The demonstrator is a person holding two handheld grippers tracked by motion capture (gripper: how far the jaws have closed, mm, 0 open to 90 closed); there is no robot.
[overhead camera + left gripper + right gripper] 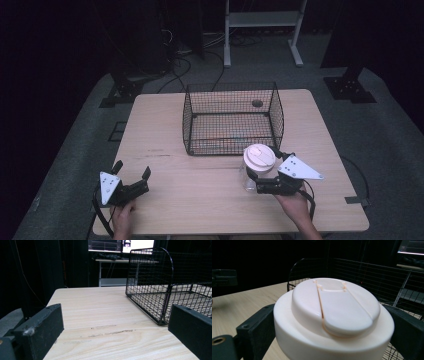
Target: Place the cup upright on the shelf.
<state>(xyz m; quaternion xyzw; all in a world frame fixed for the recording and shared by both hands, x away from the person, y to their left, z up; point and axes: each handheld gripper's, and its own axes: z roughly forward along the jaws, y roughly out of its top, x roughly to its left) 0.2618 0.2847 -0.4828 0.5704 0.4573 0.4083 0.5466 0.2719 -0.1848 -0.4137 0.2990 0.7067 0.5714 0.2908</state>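
right gripper [255, 181] clamped on lidded jar [256, 167], near table [165, 125] front edge, just outside wire basket [232, 120] front-right corner | left gripper [132, 175] wide, empty, front-left corner | likely grasp done, basket drop pending

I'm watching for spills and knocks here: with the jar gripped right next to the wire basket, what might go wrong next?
The right gripper holds the clear jar just below its wide white lid, so the smooth wall may slip in the jaws. The jar stands close to the wire basket; lifting it forward could catch the basket's front wall. The lid's flip cap might pop open if tilted.
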